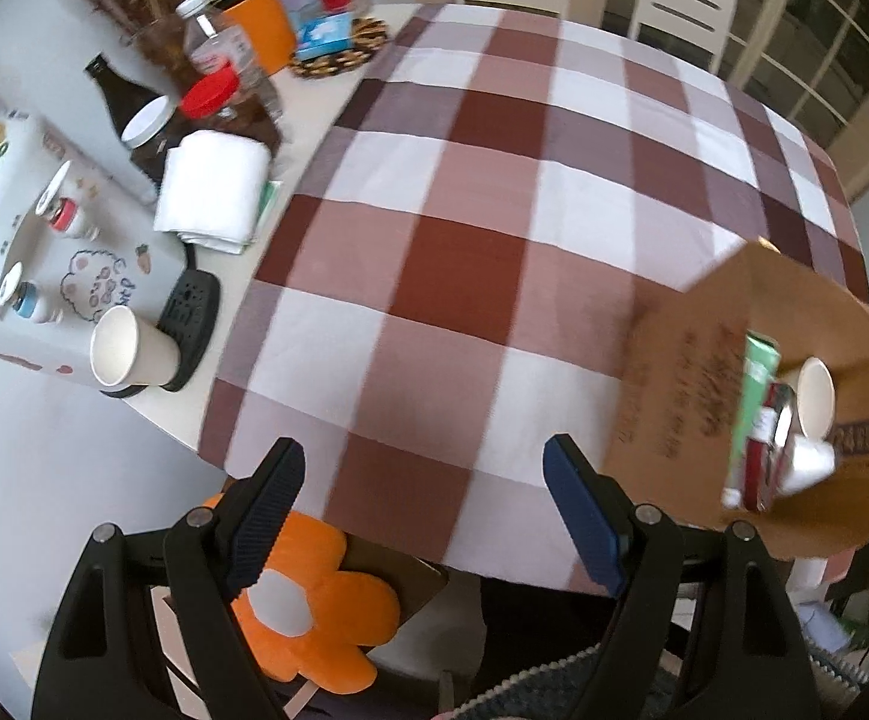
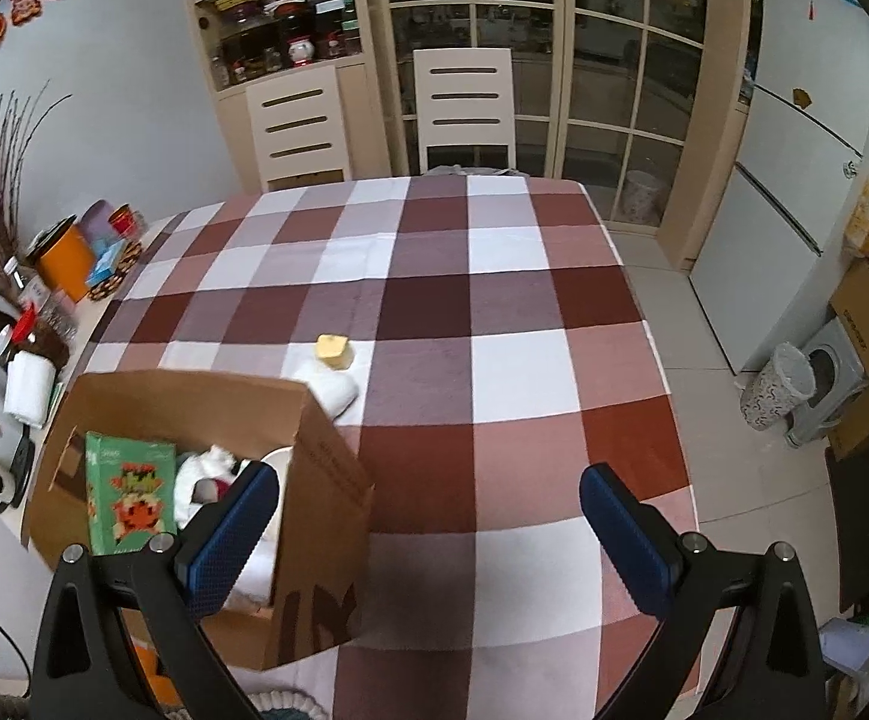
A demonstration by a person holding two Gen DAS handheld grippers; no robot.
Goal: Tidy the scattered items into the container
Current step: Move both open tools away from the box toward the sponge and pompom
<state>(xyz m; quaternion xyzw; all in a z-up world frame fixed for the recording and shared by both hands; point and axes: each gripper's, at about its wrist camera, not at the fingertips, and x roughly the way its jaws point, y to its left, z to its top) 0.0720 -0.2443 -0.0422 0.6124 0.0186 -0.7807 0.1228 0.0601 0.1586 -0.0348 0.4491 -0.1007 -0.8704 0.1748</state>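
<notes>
Cardboard box (image 2: 320,516) sitting at near left corner of checked tablecloth (image 2: 518,384), holding green carton (image 2: 128,492) and paper cup (image 1: 815,396). Yellow-capped bottle (image 2: 333,373) lying just beyond box's far corner. Left gripper (image 1: 428,510) and right gripper (image 2: 428,534) both hanging wide, holding nothing.

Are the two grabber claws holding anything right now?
No, nothing. The left gripper is open over the checked cloth, and the right gripper is open too, with nothing between its pads, next to the cardboard box.
</notes>
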